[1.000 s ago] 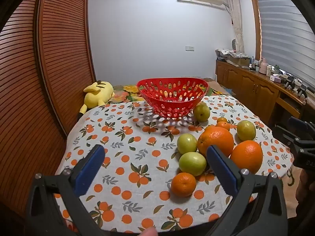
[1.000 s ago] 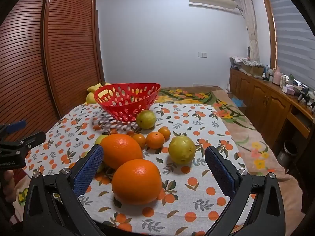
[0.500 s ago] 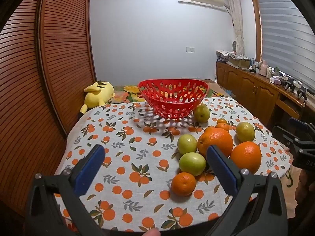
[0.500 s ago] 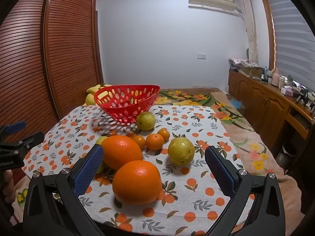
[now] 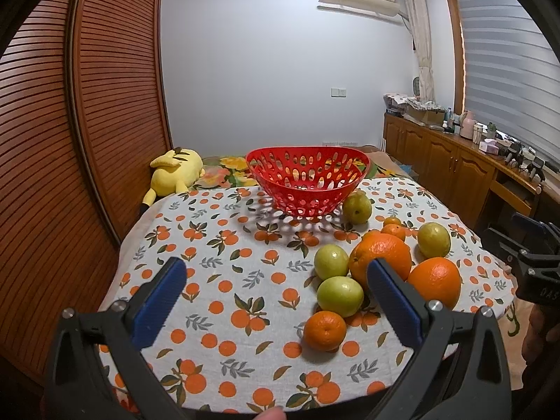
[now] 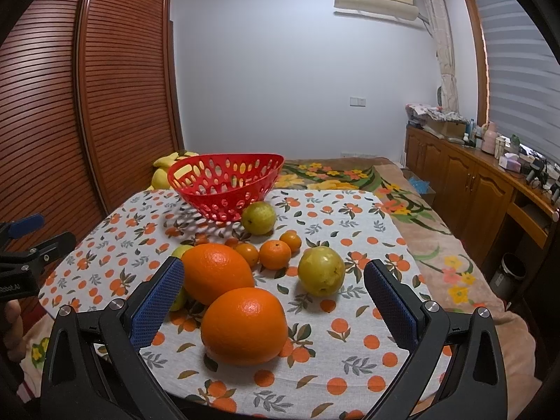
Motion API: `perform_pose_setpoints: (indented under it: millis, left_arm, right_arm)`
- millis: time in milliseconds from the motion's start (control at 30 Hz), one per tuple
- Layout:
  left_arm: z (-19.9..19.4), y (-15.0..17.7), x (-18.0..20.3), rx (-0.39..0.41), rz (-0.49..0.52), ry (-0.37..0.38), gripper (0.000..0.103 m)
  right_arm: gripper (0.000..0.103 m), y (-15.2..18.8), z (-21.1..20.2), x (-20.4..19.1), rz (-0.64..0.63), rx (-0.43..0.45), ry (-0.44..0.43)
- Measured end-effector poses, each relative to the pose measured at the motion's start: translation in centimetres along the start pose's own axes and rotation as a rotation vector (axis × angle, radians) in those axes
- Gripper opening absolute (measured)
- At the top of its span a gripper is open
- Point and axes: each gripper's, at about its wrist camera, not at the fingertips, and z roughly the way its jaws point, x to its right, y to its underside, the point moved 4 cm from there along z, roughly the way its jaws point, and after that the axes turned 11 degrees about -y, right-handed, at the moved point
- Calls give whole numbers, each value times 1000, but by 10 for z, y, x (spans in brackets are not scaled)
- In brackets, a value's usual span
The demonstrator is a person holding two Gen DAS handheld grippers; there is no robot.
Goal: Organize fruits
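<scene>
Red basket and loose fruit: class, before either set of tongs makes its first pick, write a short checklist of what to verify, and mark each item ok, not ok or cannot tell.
1. Red basket upright with nothing seen inside: ok.
2. Left tongs open and holding nothing: ok.
3. Right tongs open and holding nothing: ok.
4. Nearest big orange lies between the right tongs' fingers in view, top clear: ok.
5. That orange stands apart from the second big orange: cannot tell; they overlap in both views.
6. Small mandarin near the left tongs is free of the green fruit behind it: cannot tell, they look close.
</scene>
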Motion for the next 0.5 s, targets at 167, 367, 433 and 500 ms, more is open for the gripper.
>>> perform_pose_setpoints:
  millis: [167, 367, 433, 500]
  left_arm:
    - [-1, -2, 1, 3, 1, 1, 103]
    - [-3, -3, 0, 8, -2, 2, 103]
    - [-3, -3, 0, 9, -2, 2, 103]
    - [-3, -3, 0, 9, -2, 2, 103]
  right_arm:
    - [103, -1, -1, 0, 0, 1, -1]
    - [103, -1, -1, 0, 0, 2, -1]
    - [103, -2, -1, 0, 0, 2, -1]
    - [103, -2, -1, -1, 0, 3, -2]
